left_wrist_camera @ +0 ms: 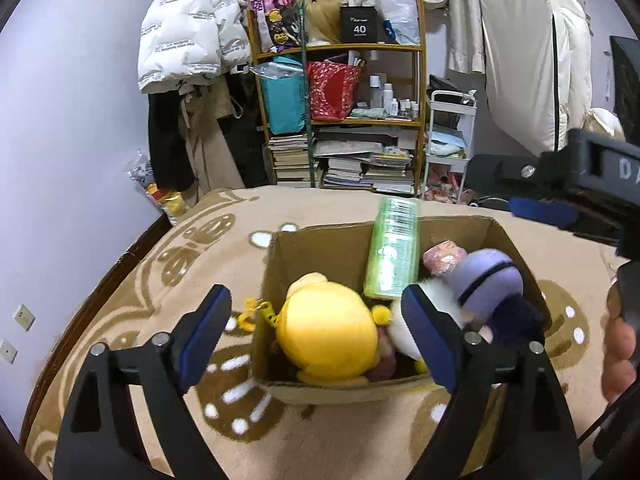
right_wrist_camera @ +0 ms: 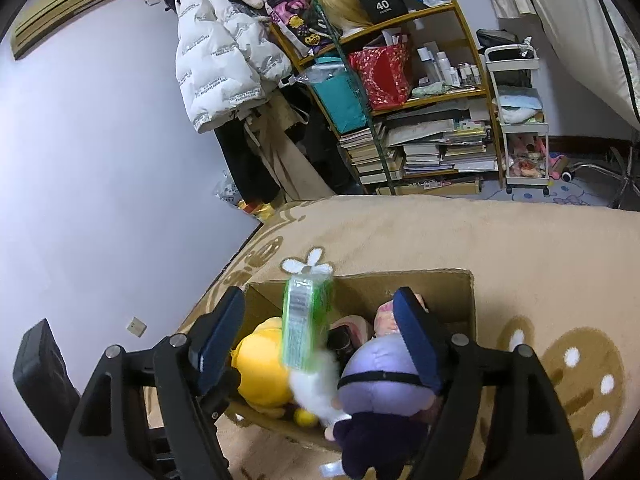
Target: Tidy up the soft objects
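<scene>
**Soft toys filling the box**

Both grippers, left [left_wrist_camera: 316, 340] and right [right_wrist_camera: 320, 348], are hovering wide open and empty over the cardboard box [left_wrist_camera: 344, 240] on the beige blanket [left_wrist_camera: 360, 432], where the yellow plush [left_wrist_camera: 328, 332], purple-capped doll [right_wrist_camera: 380, 376] and leaning green pack [left_wrist_camera: 392, 256] are sitting, apparently collected for tidiness.

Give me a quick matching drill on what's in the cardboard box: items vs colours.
Items:
1. round plush
2. capped plush
3. tall wrapped pack
4. small bundle at the back

Colours:
A. green
B. pink
C. yellow
D. lavender

Pairs: 1-C, 2-D, 3-A, 4-B

All sit in the cardboard box; both tools hover open above it.
</scene>
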Available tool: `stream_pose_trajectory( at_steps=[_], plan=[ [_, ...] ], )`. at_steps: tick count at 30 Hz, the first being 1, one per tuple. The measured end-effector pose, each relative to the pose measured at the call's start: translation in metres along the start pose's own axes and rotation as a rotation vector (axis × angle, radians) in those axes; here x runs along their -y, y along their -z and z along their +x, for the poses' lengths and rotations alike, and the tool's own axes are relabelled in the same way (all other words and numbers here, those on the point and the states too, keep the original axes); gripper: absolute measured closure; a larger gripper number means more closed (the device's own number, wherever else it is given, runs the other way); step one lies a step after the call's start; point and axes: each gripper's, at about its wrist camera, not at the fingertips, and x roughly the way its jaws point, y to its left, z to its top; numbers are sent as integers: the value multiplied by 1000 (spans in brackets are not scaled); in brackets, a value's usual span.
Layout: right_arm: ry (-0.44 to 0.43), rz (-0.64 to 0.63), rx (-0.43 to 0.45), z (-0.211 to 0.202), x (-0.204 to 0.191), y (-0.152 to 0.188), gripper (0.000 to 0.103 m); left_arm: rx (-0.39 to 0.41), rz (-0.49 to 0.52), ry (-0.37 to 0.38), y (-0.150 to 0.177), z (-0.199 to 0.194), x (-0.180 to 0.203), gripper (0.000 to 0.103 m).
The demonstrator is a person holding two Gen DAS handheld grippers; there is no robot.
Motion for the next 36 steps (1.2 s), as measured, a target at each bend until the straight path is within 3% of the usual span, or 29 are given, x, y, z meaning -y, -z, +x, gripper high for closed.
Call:
stream_pose_trajectory(
  at_steps=[3,9,20,36],
  plan=[
    [8,-10,5,-10,-3,3,9,-4,4,-28,2,-9,-4,12],
    [31,-42,11,-41,-10,14,0,17,-8,-57,4,-38,-11,4],
    [99,-117,61,-100,-27,35,0,102,-10,-90,5,-110,-18,1],
    [130,-197,282,-185,-52,66,0,186,-37,-94,26,-197,-25,1]
  ],
)
